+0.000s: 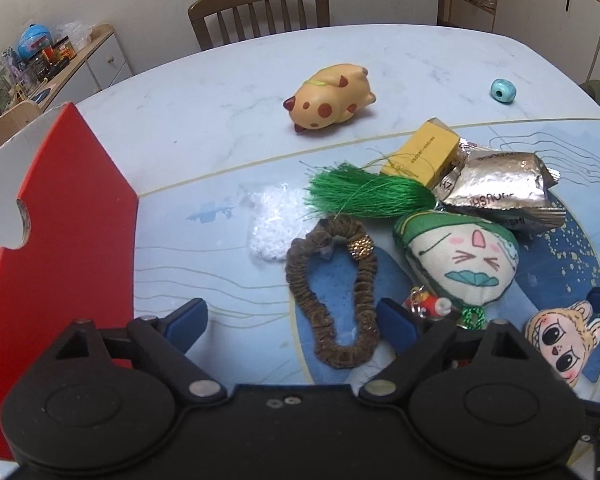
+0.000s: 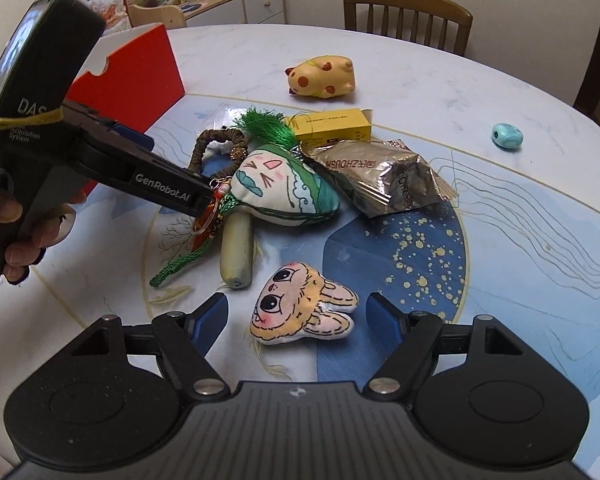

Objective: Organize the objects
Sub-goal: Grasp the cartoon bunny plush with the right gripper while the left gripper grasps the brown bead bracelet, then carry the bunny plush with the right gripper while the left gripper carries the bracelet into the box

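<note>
Both grippers gape wide, holding nothing.
Scrunchie (image 1: 332, 292) lies between left gripper (image 1: 292, 320) fingers; bunny charm (image 2: 300, 308) between right gripper (image 2: 298, 316) fingers.

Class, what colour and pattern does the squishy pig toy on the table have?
Yellow-orange with dark red spots, clearest in the left wrist view.

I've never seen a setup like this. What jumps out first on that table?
A jumble of small things fills the middle of the table: a cat-face plush with a green tassel, a crinkled foil packet and a yellow box. A spotted squishy toy lies apart, farther back. A red box stands at the left, and the open right gripper flanks a bunny-eared plush face.
</note>
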`<state>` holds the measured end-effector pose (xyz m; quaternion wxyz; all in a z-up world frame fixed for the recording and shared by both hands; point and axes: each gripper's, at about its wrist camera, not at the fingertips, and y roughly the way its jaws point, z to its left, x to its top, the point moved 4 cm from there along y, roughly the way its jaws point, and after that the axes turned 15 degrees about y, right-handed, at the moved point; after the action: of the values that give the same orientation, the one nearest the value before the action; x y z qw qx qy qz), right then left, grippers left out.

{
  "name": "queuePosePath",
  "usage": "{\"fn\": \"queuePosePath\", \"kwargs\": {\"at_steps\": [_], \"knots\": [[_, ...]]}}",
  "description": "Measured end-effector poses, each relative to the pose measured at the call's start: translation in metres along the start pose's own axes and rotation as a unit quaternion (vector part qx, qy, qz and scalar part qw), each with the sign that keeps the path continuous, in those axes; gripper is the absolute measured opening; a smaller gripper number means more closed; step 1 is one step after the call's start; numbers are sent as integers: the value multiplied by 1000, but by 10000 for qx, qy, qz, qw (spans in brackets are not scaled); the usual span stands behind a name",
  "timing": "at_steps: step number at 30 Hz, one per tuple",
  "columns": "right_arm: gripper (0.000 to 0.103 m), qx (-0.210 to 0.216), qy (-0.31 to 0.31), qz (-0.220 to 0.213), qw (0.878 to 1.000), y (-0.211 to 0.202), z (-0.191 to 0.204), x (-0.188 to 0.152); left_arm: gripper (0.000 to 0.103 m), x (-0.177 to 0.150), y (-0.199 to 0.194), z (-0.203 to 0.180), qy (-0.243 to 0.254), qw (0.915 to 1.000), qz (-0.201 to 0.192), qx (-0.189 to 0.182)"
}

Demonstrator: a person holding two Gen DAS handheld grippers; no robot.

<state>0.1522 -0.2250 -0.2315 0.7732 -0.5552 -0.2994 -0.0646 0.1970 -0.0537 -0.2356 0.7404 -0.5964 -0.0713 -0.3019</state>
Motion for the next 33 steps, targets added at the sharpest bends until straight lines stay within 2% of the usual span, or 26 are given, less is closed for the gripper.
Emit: {"fn": "queuePosePath", "kwargs": {"at_steps": [2,5,7,11,13,17,25,33], "knots": [[71,-17,-36,32,10000,2,1,-1,84,0,-1,-2,40,10000,-52,-24],[68,-54,-44,40,10000,2,0,-2,71,1,-4,-4,58,9998,-133,-155],[65,-68,-41,38,10000,2,0,-2,58,2,-5,-5,20,9995,-156,-276],[58,-88,-30,27,10000,0,0,-1,45,2,-7,-9,86,9994,-181,-296],[57,-89,-18,28,10000,0,0,-1,32,2,-8,-10,115,9990,-202,-377],[53,-134,35,9,9999,-2,-1,-2,19,1,-9,-8,61,9989,-171,-432],[49,-73,346,-30,9994,-13,-5,2,15,-6,-16,6,-358,9973,-158,-618],[49,67,558,-255,9981,-41,1,9,14,-14,-38,21,-751,9933,-288,-830]]}}
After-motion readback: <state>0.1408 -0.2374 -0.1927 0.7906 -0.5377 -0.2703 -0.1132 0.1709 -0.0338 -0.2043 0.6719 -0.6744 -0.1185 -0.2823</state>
